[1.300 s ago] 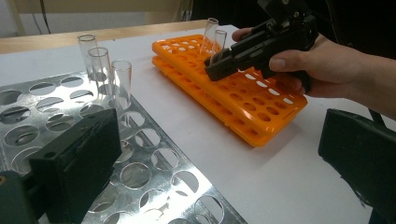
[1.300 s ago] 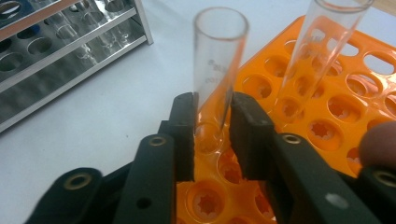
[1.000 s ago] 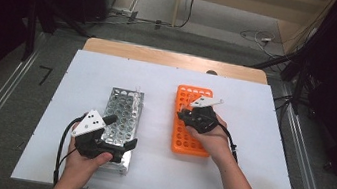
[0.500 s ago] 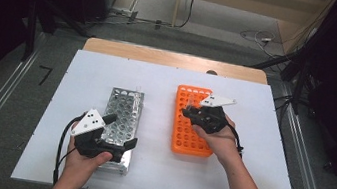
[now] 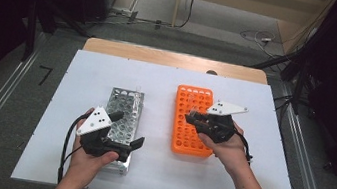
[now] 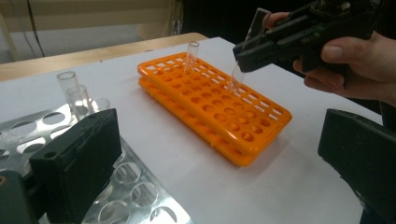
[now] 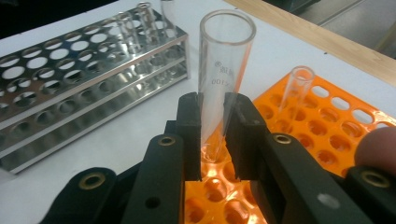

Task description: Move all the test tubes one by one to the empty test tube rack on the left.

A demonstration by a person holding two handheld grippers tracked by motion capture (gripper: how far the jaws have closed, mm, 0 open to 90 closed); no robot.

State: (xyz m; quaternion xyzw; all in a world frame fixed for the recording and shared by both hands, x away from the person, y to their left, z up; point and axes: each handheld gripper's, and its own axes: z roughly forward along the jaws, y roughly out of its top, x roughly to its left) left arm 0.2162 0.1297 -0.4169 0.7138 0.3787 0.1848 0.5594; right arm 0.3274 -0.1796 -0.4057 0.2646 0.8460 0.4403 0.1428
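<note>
Glass tube (image 7: 219, 79) clamped in right tool (image 7: 214, 135) above orange rack (image 5: 194, 121); left tool (image 5: 122, 133) agape.

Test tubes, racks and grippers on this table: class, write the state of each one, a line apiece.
right gripper: fingers shut on a glass tube
glass tube: held tilted above the orange rack, empty
orange rack: flat on the table, one tube standing in it
standing tube: upright, empty
metal rack: flat, a few tubes at its far end
left gripper: fingers open, holding nothing
</note>
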